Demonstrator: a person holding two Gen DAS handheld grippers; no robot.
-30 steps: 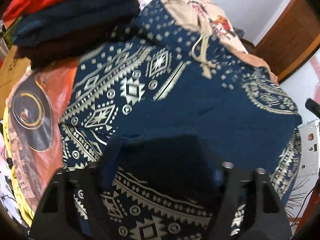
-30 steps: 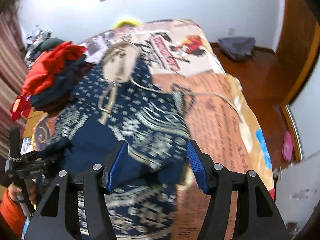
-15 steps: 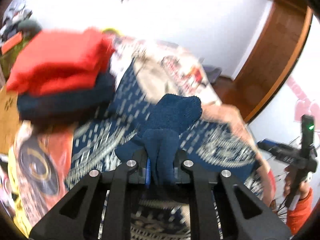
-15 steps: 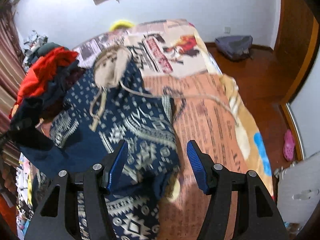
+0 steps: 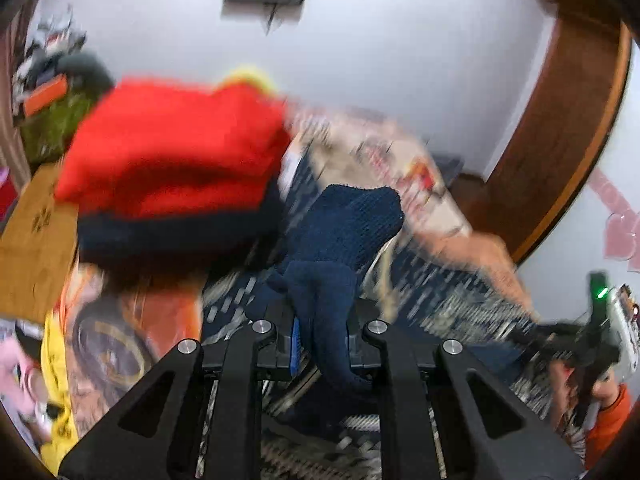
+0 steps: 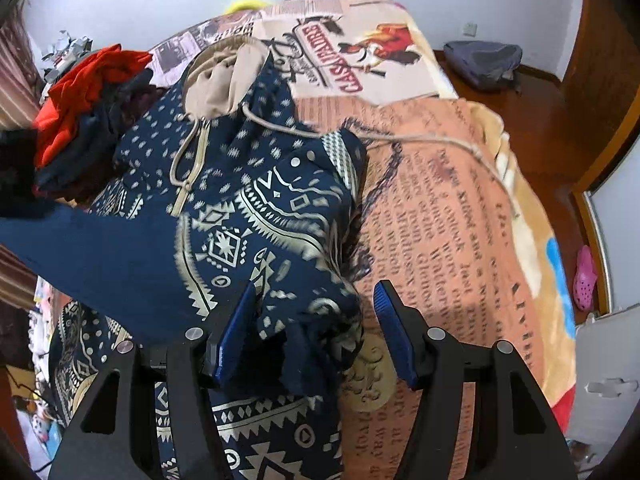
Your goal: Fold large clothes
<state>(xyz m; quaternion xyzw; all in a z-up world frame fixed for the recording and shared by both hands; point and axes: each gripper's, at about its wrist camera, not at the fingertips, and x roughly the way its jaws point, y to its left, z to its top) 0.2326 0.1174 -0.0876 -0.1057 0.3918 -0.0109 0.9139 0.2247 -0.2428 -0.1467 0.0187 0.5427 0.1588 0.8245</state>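
The hoodie (image 6: 224, 216) is spread on the bed (image 6: 460, 216), beside a clothes stack (image 5: 172, 172). Its cuff (image 5: 340, 248) is clamped in the left gripper (image 5: 322, 340) — lifted, presumably to be folded inward. The right gripper (image 6: 316, 332) is held agape over the hem — nothing gripped. A white wall (image 5: 400, 48) and wooden door (image 5: 568, 128) are seen behind.

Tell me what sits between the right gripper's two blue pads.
In the right wrist view, a bunched fold of the patterned navy hoodie sits between the open right gripper's pads. It fills mostly the left side; printed blanket shows beside the right pad.
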